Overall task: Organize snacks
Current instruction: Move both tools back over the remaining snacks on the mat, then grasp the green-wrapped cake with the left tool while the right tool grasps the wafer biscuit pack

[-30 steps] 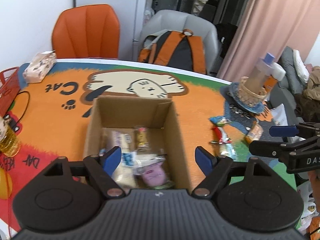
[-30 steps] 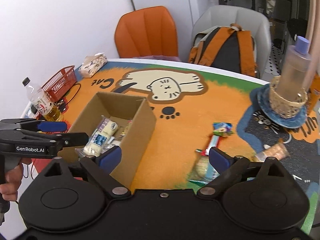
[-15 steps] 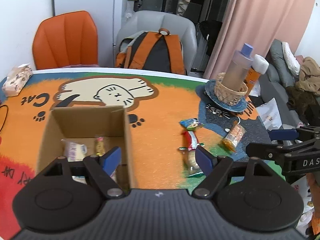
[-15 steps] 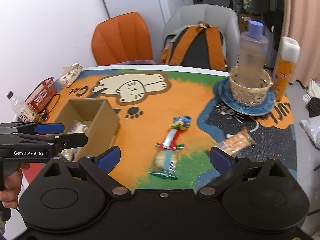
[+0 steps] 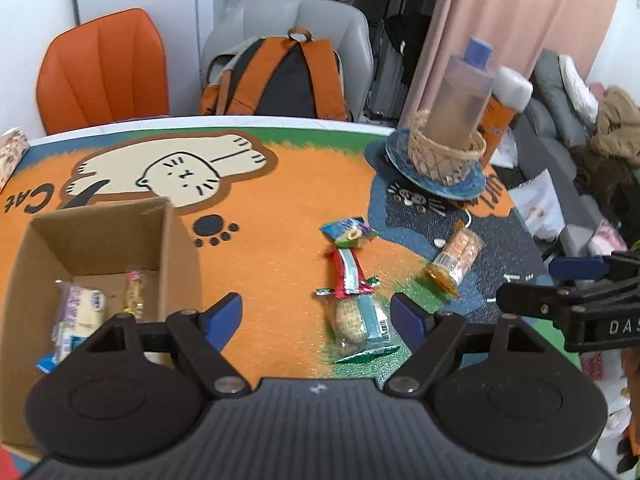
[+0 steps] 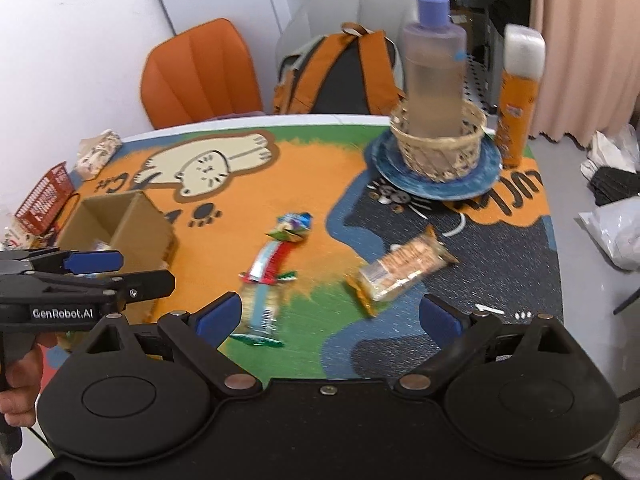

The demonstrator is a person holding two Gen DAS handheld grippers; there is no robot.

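My left gripper (image 5: 316, 316) is open and empty, hovering just over a clear packet with a pale bun (image 5: 356, 324) on the cat-print mat. Beyond it lie a red strip snack (image 5: 348, 270) and a small colourful packet (image 5: 350, 232). An orange cracker packet (image 5: 456, 256) lies further right. The cardboard box (image 5: 100, 236), with several wrapped snacks inside, sits to the left. My right gripper (image 6: 330, 316) is open and empty too, above the mat between the clear packet (image 6: 260, 308) and the cracker packet (image 6: 400, 270). The left gripper (image 6: 146, 270) shows beside the box (image 6: 120, 224).
At the back right a wicker basket (image 6: 438, 152) holding a tall bottle (image 6: 434, 68) stands on a blue plate, next to an orange can (image 6: 518, 120). A red basket (image 6: 44, 196) and a tissue pack (image 6: 96, 152) sit at the left. A backpack (image 5: 280, 80) rests on a grey chair.
Both grippers have moved right and lower across the table. The box slid from the middle of the left view to its left side. The loose snacks now lie right before both grippers.
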